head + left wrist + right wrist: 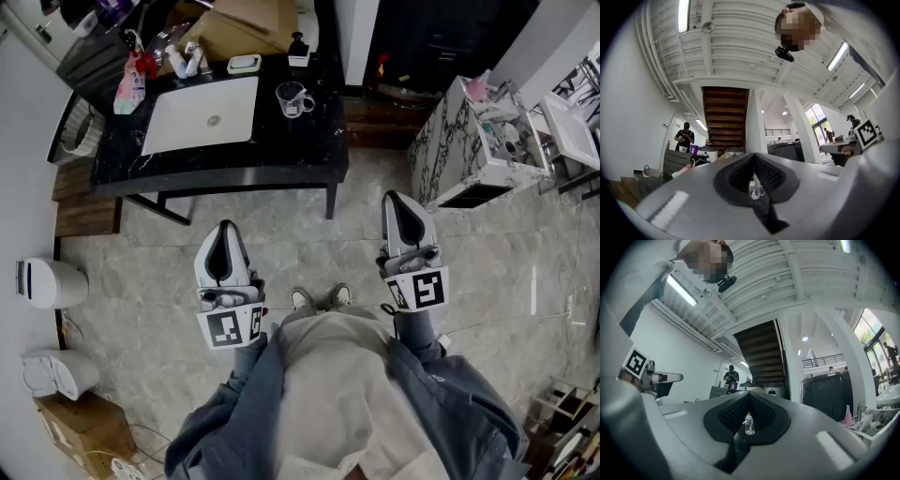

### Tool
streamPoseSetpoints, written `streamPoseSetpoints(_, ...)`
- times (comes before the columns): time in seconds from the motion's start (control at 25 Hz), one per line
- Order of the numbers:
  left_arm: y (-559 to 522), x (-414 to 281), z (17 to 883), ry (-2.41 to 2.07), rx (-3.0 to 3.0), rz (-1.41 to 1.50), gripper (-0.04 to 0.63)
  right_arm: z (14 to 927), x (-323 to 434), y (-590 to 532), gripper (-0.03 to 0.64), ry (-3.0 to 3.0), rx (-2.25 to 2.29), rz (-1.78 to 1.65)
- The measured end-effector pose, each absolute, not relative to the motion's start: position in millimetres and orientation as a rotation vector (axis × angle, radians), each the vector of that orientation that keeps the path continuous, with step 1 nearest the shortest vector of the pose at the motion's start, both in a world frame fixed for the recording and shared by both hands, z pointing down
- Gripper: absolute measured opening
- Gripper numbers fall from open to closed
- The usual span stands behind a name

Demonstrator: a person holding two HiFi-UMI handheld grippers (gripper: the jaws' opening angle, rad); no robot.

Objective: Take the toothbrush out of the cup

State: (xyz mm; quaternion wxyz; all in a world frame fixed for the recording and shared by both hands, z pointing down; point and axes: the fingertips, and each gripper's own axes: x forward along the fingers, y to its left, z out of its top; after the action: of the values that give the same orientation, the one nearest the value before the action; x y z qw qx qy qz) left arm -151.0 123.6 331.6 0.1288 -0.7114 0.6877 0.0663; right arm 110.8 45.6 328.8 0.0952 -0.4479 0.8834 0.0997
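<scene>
A clear glass cup with a handle stands on the black table, to the right of a white basin. The toothbrush is too small to make out; in the left gripper view something pinkish shows inside the cup. Both grippers hang over the floor in front of the table, well short of the cup. My left gripper is shut and empty, its tips meeting. My right gripper also has its jaws together, with nothing in them. The cup shows small beyond them.
A pink bottle and small items crowd the table's back left. A marble-patterned cabinet stands to the right, white bins and a cardboard box to the left. A person in black stands far behind the table.
</scene>
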Motion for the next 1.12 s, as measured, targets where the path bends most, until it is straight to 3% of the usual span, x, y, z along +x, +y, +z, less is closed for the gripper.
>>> streamPoseSetpoints(1.12, 126.6, -150.5, 331.7, 1.994, -2.047, 0.176, 0.061, 326.5, 108.1, 47.2, 0.005, 2.618, -1.274, 0.291)
